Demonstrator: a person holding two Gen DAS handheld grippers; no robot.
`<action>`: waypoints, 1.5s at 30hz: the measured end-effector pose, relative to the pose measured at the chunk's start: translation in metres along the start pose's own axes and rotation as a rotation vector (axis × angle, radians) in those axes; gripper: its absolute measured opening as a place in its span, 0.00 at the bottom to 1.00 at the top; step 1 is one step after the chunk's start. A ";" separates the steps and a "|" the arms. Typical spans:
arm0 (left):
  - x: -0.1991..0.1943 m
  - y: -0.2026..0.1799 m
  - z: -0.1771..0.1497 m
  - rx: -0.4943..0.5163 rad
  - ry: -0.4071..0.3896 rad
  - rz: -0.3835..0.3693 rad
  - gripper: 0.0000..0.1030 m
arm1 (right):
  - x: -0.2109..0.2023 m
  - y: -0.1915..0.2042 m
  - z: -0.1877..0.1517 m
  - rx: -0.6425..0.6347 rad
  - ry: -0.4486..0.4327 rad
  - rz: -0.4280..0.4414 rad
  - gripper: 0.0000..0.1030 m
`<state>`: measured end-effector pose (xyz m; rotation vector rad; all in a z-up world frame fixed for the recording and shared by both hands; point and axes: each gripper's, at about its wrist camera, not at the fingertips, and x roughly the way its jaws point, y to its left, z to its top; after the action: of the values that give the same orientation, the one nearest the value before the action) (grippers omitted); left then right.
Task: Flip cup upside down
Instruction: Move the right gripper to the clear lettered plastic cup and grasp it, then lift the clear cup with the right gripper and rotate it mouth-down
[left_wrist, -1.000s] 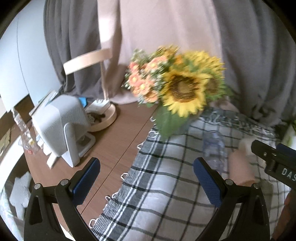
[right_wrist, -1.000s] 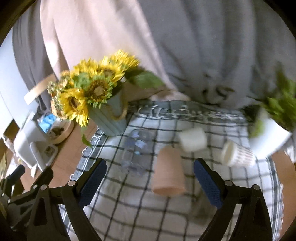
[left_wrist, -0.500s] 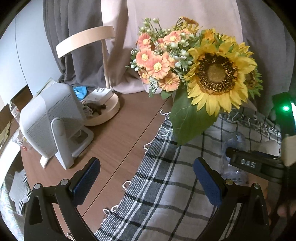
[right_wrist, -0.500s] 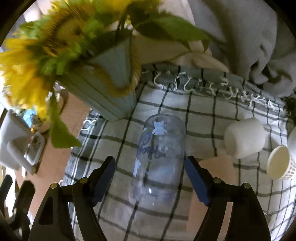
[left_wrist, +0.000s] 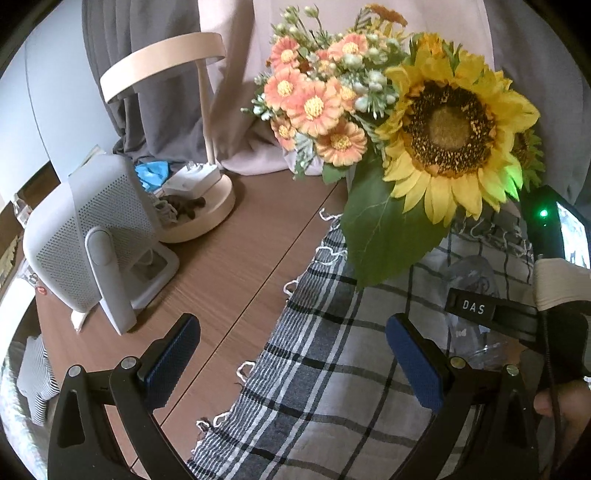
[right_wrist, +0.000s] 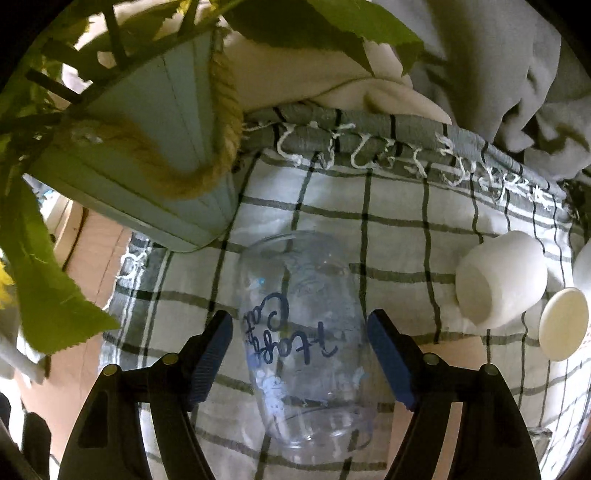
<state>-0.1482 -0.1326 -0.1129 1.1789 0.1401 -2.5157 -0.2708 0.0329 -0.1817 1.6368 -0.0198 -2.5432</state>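
A clear glass cup (right_wrist: 303, 339) with dark handwriting lies on its side on the checked cloth (right_wrist: 399, 206), its mouth toward the camera. My right gripper (right_wrist: 299, 354) is open with one blue pad on each side of the glass; I cannot tell if the pads touch it. In the left wrist view the glass (left_wrist: 472, 273) shows faintly behind the right gripper's black body (left_wrist: 491, 314). My left gripper (left_wrist: 291, 362) is open and empty above the cloth's left edge.
A pale blue flower pot (right_wrist: 147, 147) with sunflowers (left_wrist: 450, 125) stands just left of the glass. A white cup (right_wrist: 498, 284) and a paper cup (right_wrist: 563, 325) lie on their sides at right. A speaker (left_wrist: 88, 236) and a lamp (left_wrist: 199, 206) stand on the wooden table.
My right gripper has moved forward and down over the glass, and its jaws have narrowed around it. My left gripper has moved forward and held its opening.
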 end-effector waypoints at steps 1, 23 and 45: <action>0.001 -0.001 0.000 0.002 0.002 0.000 1.00 | 0.003 0.000 0.000 -0.003 0.017 0.000 0.72; -0.045 -0.006 -0.039 0.144 0.098 -0.220 1.00 | -0.135 -0.055 -0.106 0.155 -0.158 0.100 0.71; -0.037 -0.026 -0.100 0.265 0.233 -0.159 1.00 | -0.084 -0.098 -0.201 0.286 0.022 0.077 0.71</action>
<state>-0.0629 -0.0744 -0.1511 1.6255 -0.0448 -2.5834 -0.0629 0.1500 -0.1965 1.7189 -0.4550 -2.5580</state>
